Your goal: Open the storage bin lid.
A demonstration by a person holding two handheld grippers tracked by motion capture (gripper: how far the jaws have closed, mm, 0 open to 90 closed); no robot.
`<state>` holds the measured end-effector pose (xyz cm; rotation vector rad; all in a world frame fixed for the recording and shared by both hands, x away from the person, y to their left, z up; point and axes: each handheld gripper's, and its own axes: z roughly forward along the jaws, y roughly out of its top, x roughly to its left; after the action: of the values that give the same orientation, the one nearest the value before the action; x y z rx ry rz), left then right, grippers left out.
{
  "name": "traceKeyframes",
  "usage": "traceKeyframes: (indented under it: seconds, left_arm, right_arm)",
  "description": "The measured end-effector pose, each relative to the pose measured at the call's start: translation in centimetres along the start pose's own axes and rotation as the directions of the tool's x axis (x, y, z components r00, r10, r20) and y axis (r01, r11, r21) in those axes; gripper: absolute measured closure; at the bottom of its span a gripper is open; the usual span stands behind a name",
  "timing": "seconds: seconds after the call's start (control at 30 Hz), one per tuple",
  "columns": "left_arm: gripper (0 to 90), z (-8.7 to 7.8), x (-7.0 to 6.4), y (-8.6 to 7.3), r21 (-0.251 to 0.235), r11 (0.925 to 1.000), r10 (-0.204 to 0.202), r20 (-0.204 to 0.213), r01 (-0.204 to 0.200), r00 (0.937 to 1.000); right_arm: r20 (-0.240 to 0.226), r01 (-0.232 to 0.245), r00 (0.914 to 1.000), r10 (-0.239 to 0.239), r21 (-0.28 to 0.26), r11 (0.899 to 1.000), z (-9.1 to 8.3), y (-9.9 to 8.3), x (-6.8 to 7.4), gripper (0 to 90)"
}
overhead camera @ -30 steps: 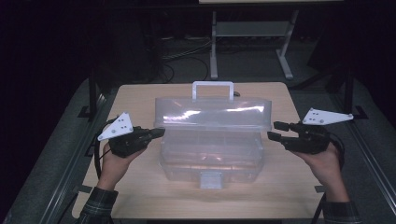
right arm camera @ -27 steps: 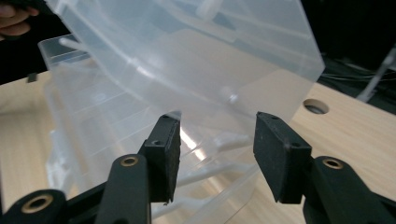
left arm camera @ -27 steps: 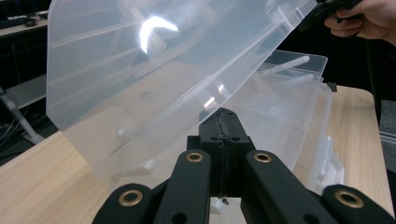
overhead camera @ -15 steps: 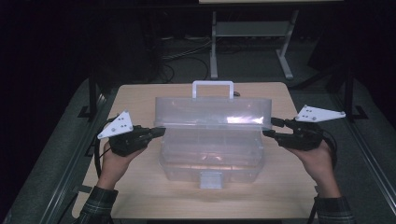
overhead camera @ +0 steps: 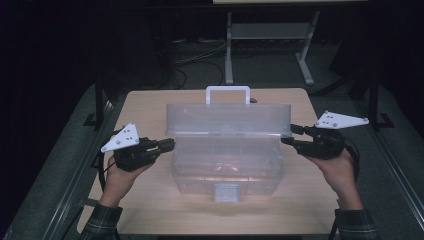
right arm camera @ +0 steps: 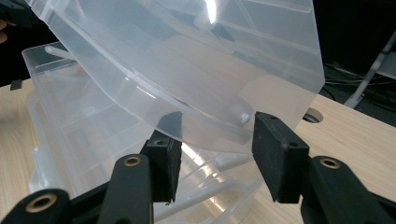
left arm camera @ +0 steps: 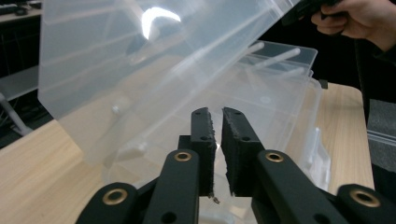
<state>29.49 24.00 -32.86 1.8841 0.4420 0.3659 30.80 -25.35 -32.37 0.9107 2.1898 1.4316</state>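
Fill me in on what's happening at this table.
A person holds a hand-held gripper in each hand at the two ends of a clear plastic storage box on a wooden table. The box's lid is raised part way, tilted up over the base. The right hand-held gripper is open, its jaws straddling the lid's corner. The left hand-held gripper sits at the box's other end, jaws nearly together with nothing visible between them.

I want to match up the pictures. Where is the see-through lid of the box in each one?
High view: the lid stands raised at centre, above the box.
Left gripper view: lid fills upper left.
Right gripper view: lid spans the top.
Shared landmark: the wooden table.
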Motion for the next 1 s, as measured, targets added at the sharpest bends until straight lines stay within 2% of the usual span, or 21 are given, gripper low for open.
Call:
traceKeyframes:
  seconds: [0.27,0.4,0.53,0.7,0.9,1.0]
  left_arm:
    - [73.8,0.0,-1.1,-1.0,0.039,0.9992,-0.010,0.043,0.008,0.9990]
    - [70.2,0.1,-2.1,-1.6,0.054,0.9986,-0.005,0.084,0.000,0.9964]
    - [66.9,0.2,-2.8,-1.6,0.061,0.9980,0.012,0.085,-0.017,0.9963]
    - [66.7,-0.1,-3.1,-1.7,0.053,0.9985,0.009,0.088,-0.014,0.9961]
    - [66.7,-0.1,-4.0,-2.1,0.070,0.9973,0.013,0.121,-0.021,0.9925]
    - [66.7,0.5,-4.6,-2.7,0.099,0.9947,0.012,0.151,-0.027,0.9885]
  right_arm:
    - [0.002,-0.001,1.0000,0.001,0.004,1.000,0.0,0.1,0.0,52.1]
    - [0.001,-0.002,1.0000,0.002,0.005,1.000,0.0,0.1,0.0,51.8]
    - [0.001,0.000,1.0000,0.000,0.007,1.000,0.0,0.1,0.1,51.7]
    - [-0.003,-0.004,1.0000,0.004,0.004,1.000,-0.1,0.2,0.1,51.7]
    - [-0.005,-0.005,1.0000,0.005,0.004,1.000,-0.1,0.2,0.0,51.5]
    - [-0.005,-0.004,1.0000,0.004,0.005,1.000,-0.1,0.2,0.0,51.5]
